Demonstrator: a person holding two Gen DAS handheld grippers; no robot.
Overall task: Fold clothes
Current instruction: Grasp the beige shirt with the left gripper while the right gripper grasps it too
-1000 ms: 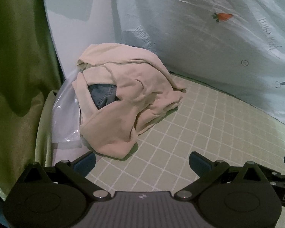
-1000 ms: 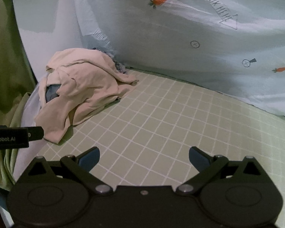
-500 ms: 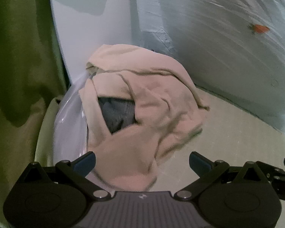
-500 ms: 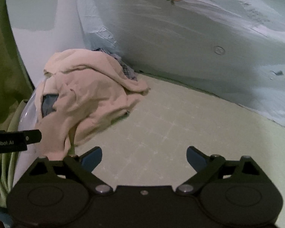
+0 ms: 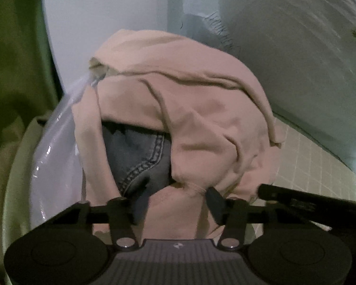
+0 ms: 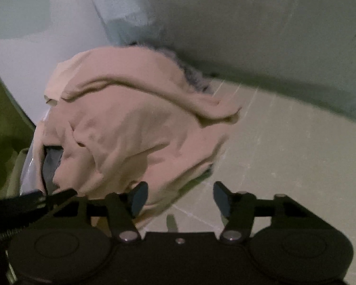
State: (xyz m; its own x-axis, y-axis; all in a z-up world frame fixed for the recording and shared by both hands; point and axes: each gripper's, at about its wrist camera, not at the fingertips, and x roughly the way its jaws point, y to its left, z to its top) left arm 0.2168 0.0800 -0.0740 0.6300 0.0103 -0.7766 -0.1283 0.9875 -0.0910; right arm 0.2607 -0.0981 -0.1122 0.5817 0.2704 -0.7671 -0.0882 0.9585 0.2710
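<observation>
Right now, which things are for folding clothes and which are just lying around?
For the job: pink top, jeans under it, left gripper and right gripper, both closing.
Lying about: clear plastic bag, carrot-print sheet, green curtain.

Both cams ride on the grippers, looking forward and down along the fingers. Left wrist view sits right up against the pink garment, facing the white wall corner. Right wrist view is just beside it, a bit further right, catching more checked mat. Both share that same clothes heap.
</observation>
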